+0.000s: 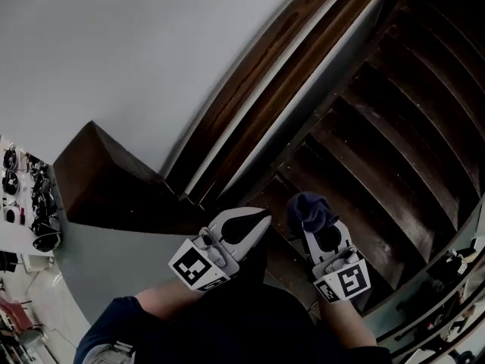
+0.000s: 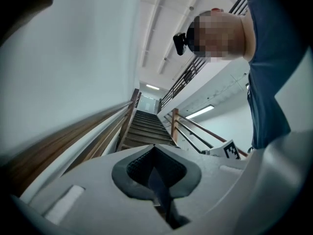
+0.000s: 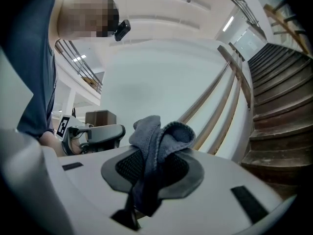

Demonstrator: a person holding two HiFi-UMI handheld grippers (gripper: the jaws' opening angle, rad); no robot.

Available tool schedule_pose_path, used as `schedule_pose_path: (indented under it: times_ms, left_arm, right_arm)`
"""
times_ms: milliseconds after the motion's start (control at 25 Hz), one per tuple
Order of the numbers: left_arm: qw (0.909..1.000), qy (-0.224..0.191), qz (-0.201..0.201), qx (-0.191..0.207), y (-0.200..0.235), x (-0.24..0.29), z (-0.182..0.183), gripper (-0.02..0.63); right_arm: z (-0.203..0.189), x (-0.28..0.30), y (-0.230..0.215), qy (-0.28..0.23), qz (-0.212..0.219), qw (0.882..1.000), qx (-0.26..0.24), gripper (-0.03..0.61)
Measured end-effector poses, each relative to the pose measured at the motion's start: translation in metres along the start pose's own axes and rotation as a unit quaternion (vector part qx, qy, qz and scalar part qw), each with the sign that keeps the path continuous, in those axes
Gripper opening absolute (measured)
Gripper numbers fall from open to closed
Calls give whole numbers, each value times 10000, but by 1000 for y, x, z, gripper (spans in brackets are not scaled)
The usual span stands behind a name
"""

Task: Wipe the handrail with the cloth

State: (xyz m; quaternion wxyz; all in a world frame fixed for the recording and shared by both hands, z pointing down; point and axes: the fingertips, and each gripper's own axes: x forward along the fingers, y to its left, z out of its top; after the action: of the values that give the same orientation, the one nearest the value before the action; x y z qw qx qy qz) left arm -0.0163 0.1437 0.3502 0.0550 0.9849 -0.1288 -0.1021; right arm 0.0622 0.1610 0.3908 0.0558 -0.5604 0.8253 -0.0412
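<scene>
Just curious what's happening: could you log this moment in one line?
right gripper: shut on cloth | left gripper: shut, empty | handrail: untouched

Cloth (image 3: 161,141) — nubbly dark terry; handrail (image 1: 258,74) — dark, seemingly glossy wood.

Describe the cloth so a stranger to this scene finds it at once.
Start at the dark wooden stairs and go down to their foot, where two pale grippers are held side by side. The cloth is the crumpled dark blue bundle pinched in the jaws of the right gripper. The left gripper beside it is shut and holds nothing.
</scene>
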Motion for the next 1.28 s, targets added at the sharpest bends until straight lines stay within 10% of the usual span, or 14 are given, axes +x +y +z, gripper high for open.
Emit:
schedule_pose_path:
  times_ms: [520, 1280]
  left_arm:
    - [9988, 317, 231, -299, 136, 109, 61, 5]
    - [9927, 272, 1173, -90, 196, 158, -56, 5]
  right_arm:
    - [63, 160, -139, 419, -181, 9987, -236, 95]
    - [-45, 279, -276, 380, 248, 9900, -1334, 95]
